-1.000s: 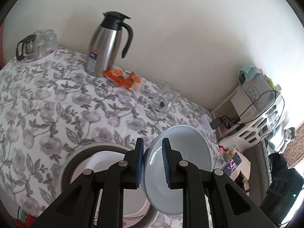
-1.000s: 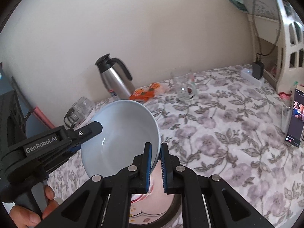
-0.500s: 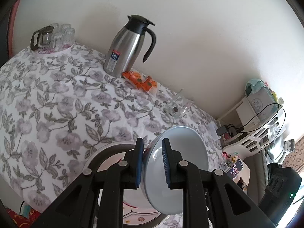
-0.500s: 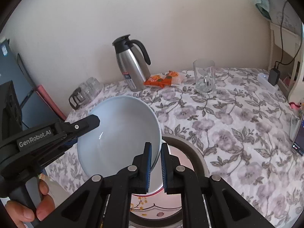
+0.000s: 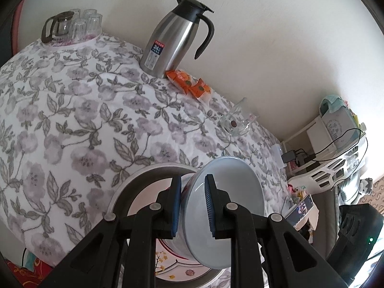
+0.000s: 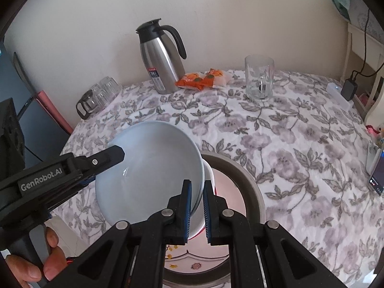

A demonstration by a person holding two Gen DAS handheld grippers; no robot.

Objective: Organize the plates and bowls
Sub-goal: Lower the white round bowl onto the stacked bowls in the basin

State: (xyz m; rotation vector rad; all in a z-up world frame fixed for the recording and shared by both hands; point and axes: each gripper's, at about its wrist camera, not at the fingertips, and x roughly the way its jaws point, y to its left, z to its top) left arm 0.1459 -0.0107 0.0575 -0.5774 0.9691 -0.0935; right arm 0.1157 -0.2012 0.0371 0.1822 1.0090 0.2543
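A pale blue bowl (image 5: 230, 201) (image 6: 153, 168) hangs tilted just above a large plate with a grey rim (image 5: 144, 175) (image 6: 249, 187) and a pink-white patterned centre. My left gripper (image 5: 192, 182) is shut on the bowl's left rim; in the right wrist view this left gripper's finger (image 6: 105, 158) reaches over that edge. My right gripper (image 6: 197, 187) is shut on the opposite rim, with the bowl's wall between its blue pads. The bowl hides part of the plate's middle. A person's hand (image 6: 48, 254) holds the left gripper's handle.
On the flowered tablecloth (image 6: 300, 144) stand a steel thermos jug (image 6: 163, 62), orange snack packets (image 6: 204, 79), a glass mug (image 6: 259, 78) and a glass pot with tumblers (image 6: 98, 96). A phone (image 6: 376, 172) leans at the right edge, near a charger (image 6: 349, 88).
Both grippers have carried the bowl lower and closer to the grey-rimmed plate. More of the table's far side shows now, and the grips are unchanged.
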